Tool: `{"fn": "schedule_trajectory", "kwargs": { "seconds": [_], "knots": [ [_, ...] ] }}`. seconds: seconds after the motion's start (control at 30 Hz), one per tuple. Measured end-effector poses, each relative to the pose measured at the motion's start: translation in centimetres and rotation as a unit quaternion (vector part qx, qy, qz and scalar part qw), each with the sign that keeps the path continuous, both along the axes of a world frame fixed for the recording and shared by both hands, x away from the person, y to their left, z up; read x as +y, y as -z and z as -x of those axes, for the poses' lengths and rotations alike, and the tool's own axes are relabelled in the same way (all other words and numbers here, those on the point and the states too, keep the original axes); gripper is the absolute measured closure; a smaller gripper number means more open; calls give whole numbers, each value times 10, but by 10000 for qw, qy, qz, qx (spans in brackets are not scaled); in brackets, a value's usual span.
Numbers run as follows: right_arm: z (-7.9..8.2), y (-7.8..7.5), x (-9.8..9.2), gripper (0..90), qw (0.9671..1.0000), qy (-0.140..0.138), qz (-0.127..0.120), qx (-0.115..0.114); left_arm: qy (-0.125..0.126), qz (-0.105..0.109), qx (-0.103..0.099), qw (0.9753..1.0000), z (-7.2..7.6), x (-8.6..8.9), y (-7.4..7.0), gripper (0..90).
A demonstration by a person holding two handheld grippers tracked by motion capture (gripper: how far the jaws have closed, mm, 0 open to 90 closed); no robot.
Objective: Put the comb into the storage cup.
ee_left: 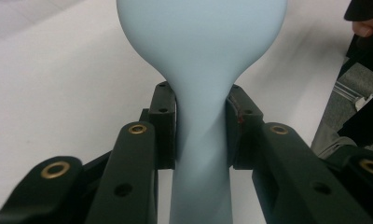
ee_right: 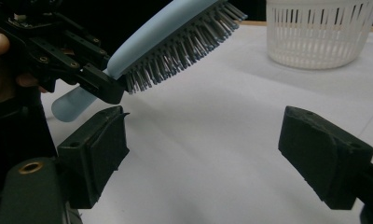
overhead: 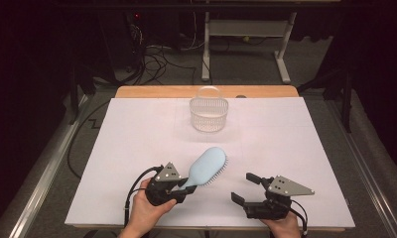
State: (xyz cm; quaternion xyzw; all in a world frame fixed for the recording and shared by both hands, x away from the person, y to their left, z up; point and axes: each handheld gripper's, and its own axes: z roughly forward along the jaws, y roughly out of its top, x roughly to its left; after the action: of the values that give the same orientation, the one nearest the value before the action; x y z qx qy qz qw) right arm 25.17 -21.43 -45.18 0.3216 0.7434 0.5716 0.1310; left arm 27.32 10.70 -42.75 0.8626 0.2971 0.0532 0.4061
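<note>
Hairbrush (overhead: pixel 206 167) clamped in L gripper (overhead: pixel 182 184), seemingly lifted

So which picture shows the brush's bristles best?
The right gripper view: it looks at the brush from below and the side, so the grey bristles stand out clearly. The high view shows mostly its blue back, with bristles peeking along one edge. The left gripper view shows just the smooth back and the handle between the jaws.
</note>
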Motion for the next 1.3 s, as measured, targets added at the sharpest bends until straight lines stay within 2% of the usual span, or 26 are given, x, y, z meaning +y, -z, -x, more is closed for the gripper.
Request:
{"fn": "schedule_trajectory", "kwargs": {
  "seconds": [0.6, 0.77, 1.3],
  "knots": [
    [-9, 3, 26, 162, 9993, -216, -59, 286, 216, -78, -136, 9996, 9, -18, 1, 693],
    [-12, 1, 32, 162, 9988, -285, -191, 356, 290, -116, -149, 9994, 11, -25, 3, 693],
    [-22, 1, 45, 157, 9966, -250, -376, 692, 385, -124, -142, 9991, 11, -38, 4, 692]
  ]
}}
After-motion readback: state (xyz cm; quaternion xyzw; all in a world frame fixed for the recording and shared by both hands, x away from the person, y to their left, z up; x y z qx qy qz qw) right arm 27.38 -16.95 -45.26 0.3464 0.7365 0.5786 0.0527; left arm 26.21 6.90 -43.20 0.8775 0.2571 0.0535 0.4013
